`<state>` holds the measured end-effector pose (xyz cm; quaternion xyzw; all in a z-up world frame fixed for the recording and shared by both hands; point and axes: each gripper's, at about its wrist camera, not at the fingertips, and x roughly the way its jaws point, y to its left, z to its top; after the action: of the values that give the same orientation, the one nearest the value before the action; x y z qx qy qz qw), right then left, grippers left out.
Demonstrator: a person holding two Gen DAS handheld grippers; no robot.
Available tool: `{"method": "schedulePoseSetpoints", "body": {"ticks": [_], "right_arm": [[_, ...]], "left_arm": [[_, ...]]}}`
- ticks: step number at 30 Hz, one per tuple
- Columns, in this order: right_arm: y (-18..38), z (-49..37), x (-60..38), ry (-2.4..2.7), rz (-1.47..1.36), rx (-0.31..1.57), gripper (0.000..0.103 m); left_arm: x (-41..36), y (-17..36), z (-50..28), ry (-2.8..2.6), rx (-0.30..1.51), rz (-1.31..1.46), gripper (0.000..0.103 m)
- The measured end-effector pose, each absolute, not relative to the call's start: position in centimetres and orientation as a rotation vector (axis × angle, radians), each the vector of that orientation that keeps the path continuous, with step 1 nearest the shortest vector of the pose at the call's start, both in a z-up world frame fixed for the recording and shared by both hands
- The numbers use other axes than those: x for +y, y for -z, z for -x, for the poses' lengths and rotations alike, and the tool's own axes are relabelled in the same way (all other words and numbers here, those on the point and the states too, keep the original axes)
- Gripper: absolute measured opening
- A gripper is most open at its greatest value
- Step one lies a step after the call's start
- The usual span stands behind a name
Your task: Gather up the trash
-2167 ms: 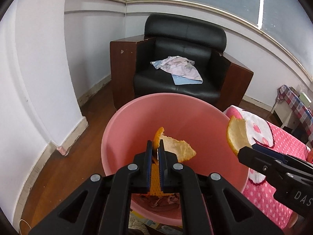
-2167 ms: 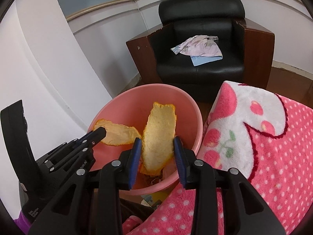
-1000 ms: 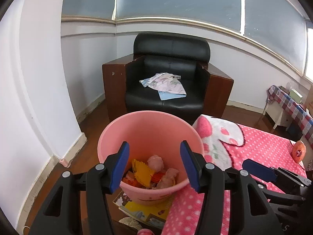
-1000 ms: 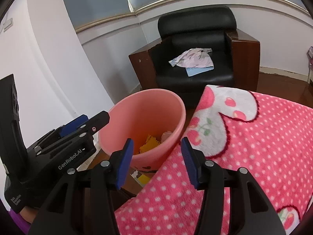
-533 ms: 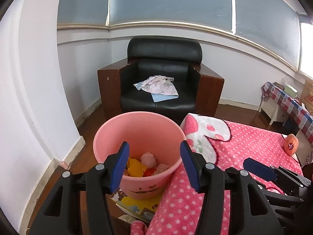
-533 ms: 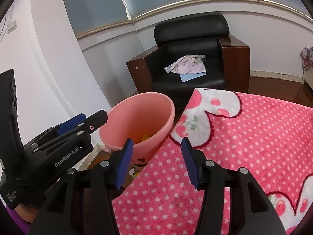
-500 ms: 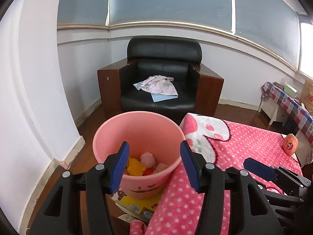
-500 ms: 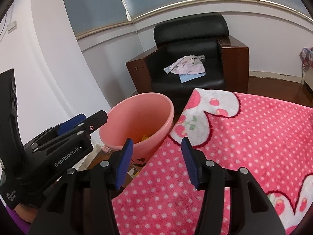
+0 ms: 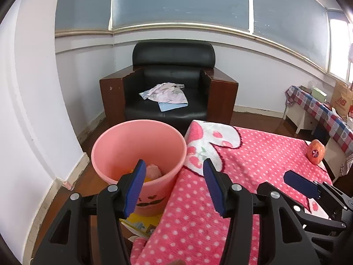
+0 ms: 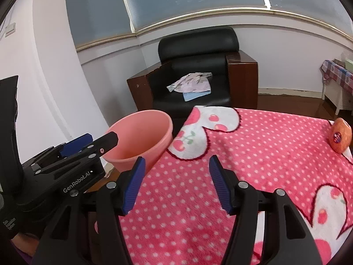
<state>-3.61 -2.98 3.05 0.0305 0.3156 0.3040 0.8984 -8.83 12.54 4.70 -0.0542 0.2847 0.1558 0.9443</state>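
A pink trash bucket stands on the floor at the left edge of a table covered with a pink polka-dot blanket; it also shows in the right wrist view. Orange peel and other trash lie inside it. My left gripper is open and empty, above and behind the bucket's near rim. My right gripper is open and empty above the blanket. An orange fruit with a sticker sits at the table's far right, also in the right wrist view.
A black leather armchair with cloth and paper on its seat stands behind the bucket. A white wall runs along the left. A low table with a checked cloth is at the far right. Booklets lie under the bucket.
Both grippers let go of their orange peels, which dropped into the bucket, then opened wide and drew back and up. The bucket now looks smaller and the fruit has come into view.
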Motion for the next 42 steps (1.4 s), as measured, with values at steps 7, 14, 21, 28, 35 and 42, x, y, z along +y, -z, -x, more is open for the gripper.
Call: {"method": "schedulePoseSetpoints", "body": {"ticks": [7,14,21,28,35,42], "right_arm": [[-2.6,4.5,-5.1,-0.581,-0.071,0.653,0.061],[-2.2,4.7,-6.9,-0.542,-0.095,0.663,0.061],[-2.2,5.0,-8.0,-0.527,-0.108,0.656,0.061],[-2.2,5.1,-8.3,-0.524,-0.114,0.657,0.061],[-2.1,5.1,-8.4,-0.522,-0.112,0.659,0.061],[-2.1,5.1,-8.4,-0.523,-0.108,0.657,0.061]], "left_arm": [[10.6,-4.7,9.2,-0.295,0.582,0.089,0.053],[9.4,-4.6,9.4,-0.284,0.589,0.078,0.053],[8.4,-4.6,9.3,-0.275,0.592,0.068,0.053],[8.0,-4.4,9.1,-0.271,0.595,0.061,0.053],[8.0,-4.4,9.1,-0.271,0.595,0.06,0.053],[7.8,-4.2,9.2,-0.265,0.596,0.062,0.053]]}}
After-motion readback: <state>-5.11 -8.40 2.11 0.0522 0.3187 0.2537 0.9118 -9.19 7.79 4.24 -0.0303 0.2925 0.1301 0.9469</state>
